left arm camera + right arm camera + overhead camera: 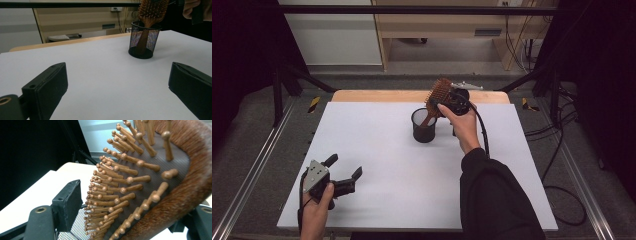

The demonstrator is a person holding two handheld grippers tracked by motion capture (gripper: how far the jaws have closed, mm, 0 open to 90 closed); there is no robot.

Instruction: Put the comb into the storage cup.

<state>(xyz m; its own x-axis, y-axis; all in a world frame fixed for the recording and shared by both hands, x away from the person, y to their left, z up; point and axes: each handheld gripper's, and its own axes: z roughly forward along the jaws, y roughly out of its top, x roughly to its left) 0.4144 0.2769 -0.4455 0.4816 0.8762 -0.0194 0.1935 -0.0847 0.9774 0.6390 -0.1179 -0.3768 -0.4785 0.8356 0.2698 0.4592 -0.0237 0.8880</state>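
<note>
A wooden hairbrush [441, 92] stands handle-down in a black mesh cup [424, 126] at the far middle of the white table top [377, 145]. My right gripper [439, 103] reaches around the brush head from the right. In the right gripper view the bristled head [155, 170] sits between the jaws, the left pad [71, 202] a little clear of the bristle tips, and the cup's mesh rim [75, 228] lies below. My left gripper [344, 166] rests near the front left edge, open and empty. The left gripper view looks toward the cup [144, 40] and brush [152, 10].
A wooden strip [377, 95] runs along the table's far edge. Black frame bars [287, 80] and metal rails [252, 170] flank the table. Cables [557, 150] lie on the floor at the right. A sleeve [497, 200] covers the front right of the table.
</note>
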